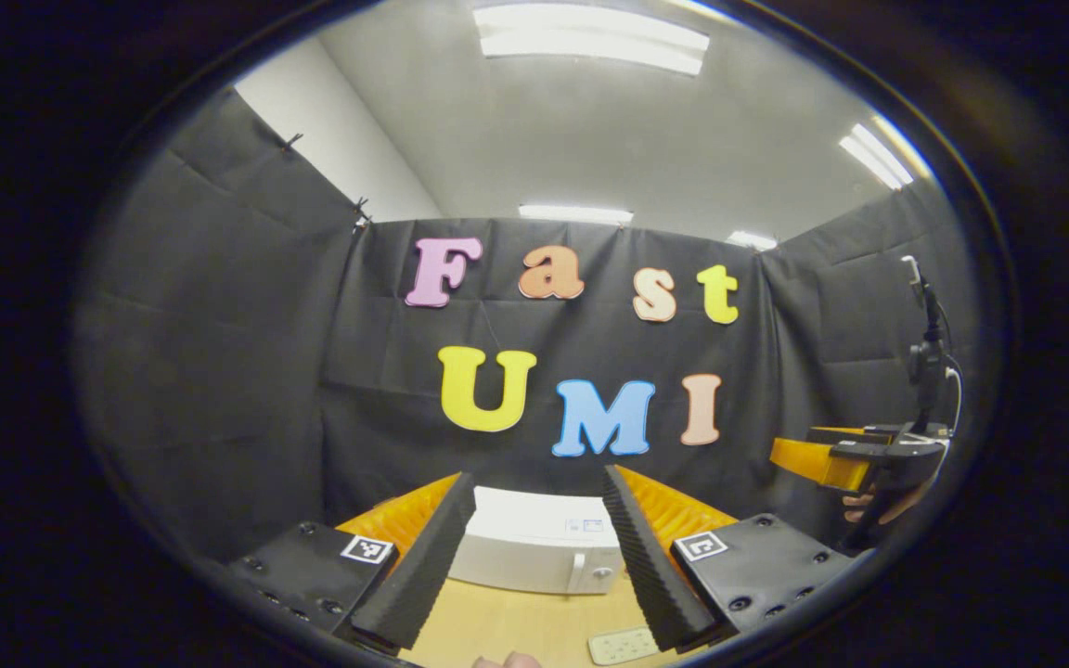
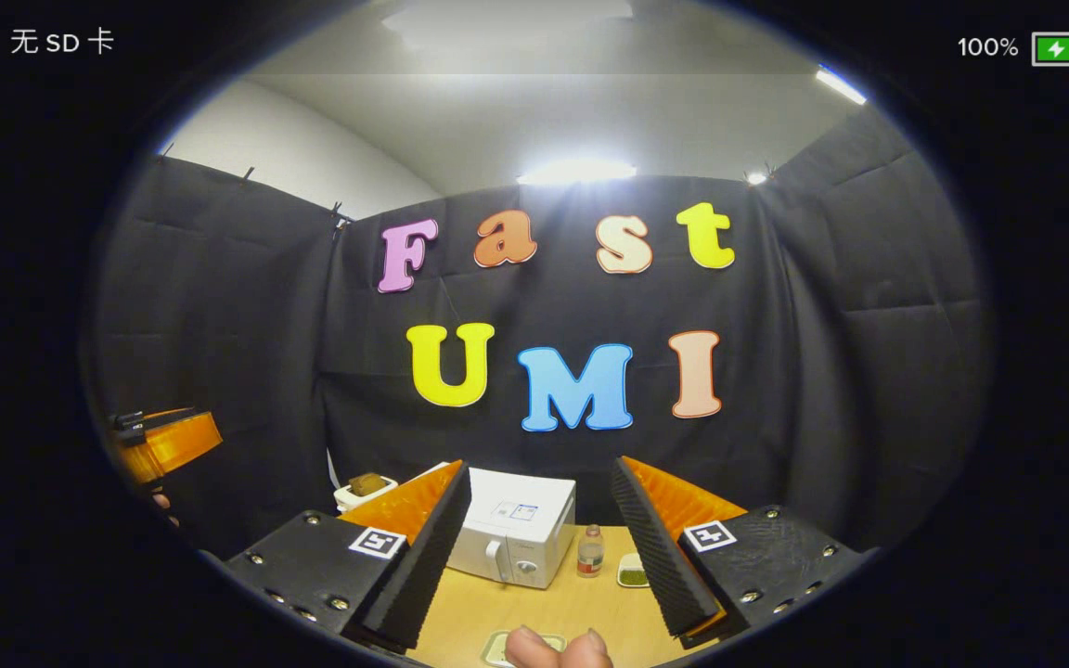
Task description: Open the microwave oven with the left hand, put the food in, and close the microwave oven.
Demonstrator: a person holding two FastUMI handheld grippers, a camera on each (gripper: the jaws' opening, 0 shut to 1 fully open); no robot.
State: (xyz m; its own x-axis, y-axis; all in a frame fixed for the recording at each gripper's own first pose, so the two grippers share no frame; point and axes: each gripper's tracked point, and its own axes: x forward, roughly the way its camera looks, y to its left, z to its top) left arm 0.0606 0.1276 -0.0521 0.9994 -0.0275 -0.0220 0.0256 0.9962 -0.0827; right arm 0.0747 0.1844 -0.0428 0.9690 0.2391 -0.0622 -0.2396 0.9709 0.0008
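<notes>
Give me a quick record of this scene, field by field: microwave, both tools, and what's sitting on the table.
microwave: white, door shut, on the wooden table
left tool: open, holding nothing, aimed at the microwave
right tool: open, holding nothing
beside microwave: small bottle, small dish with something green
behind microwave's left: white tray with brown food

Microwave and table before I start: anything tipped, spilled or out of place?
Nothing stands out. The microwave oven sits square on the wooden table with its door shut, the small bottle stands upright beside it, and no spill shows. Both grippers are open, holding nothing.
</notes>
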